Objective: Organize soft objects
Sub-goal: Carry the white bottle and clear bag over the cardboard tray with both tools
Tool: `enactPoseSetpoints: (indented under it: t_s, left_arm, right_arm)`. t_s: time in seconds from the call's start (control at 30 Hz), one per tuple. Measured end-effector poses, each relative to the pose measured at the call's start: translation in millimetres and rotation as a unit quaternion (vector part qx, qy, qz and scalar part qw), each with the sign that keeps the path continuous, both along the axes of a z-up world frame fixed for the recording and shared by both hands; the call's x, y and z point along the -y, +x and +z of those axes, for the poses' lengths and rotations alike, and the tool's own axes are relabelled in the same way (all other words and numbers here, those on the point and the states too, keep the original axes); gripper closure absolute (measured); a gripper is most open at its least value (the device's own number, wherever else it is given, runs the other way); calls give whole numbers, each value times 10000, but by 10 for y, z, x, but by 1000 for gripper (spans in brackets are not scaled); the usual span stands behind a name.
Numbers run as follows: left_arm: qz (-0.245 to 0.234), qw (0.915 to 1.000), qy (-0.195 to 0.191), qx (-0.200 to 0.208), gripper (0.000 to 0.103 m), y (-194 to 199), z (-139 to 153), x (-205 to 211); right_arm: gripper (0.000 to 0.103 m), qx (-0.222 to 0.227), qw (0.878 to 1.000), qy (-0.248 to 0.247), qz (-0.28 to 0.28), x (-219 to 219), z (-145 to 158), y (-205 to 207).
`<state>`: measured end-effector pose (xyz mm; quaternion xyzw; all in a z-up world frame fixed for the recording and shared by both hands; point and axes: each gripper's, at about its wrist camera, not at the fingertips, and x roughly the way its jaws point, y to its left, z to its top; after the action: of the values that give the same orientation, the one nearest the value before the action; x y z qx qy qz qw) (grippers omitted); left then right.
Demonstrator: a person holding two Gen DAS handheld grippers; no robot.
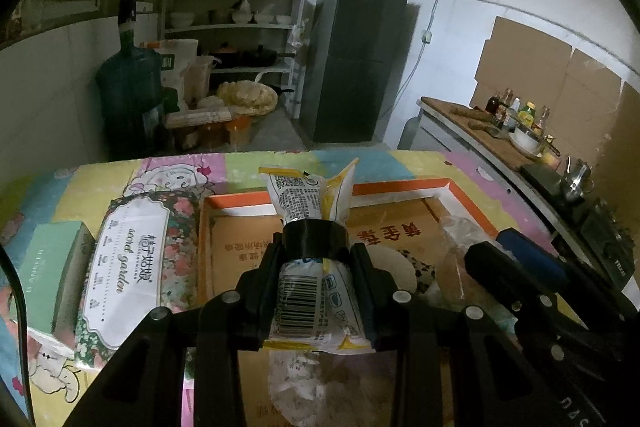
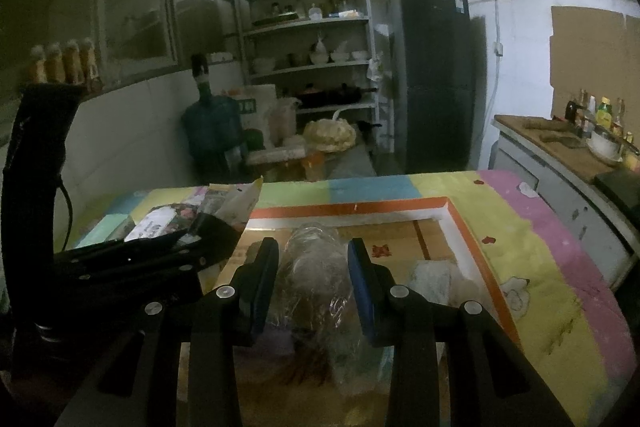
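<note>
While clamped mid-body in the left gripper (image 1: pixel 318 259), yellow-and-white packet (image 1: pixel 308 203) juts ahead above the orange-rimmed box (image 1: pixel 460 187). Clear plastic bag (image 2: pixel 316 267) pinched between right gripper (image 2: pixel 314 263) pads. Probably light, crushable, slippery; best gripped mid-body.

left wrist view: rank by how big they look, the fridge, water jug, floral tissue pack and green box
1. fridge
2. floral tissue pack, though it lies close to the camera, which inflates it
3. water jug
4. green box, partly cut off, so its place is unsure
</note>
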<state>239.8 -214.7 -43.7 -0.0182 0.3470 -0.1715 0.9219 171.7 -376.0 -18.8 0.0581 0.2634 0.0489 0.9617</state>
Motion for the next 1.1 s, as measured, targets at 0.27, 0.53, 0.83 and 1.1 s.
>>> enactPoseSetpoints:
  t_s: [0.27, 0.53, 0.83, 1.1]
  left_arm:
    - [14, 9998, 54, -178, 68, 91, -97, 35]
    - [9, 9996, 88, -259, 68, 158, -135, 76]
    - [-7, 9993, 116, -349, 68, 198, -209, 107]
    - [3, 9988, 106, -468, 67, 243, -279, 100]
  right_arm:
    - [66, -98, 9999, 31, 25, 19, -65, 128]
    - [66, -146, 9999, 50, 56, 35, -111, 200]
    - [66, -208, 9997, 107, 62, 59, -169, 244]
    - [66, -268, 9995, 157, 76, 75, -211, 299]
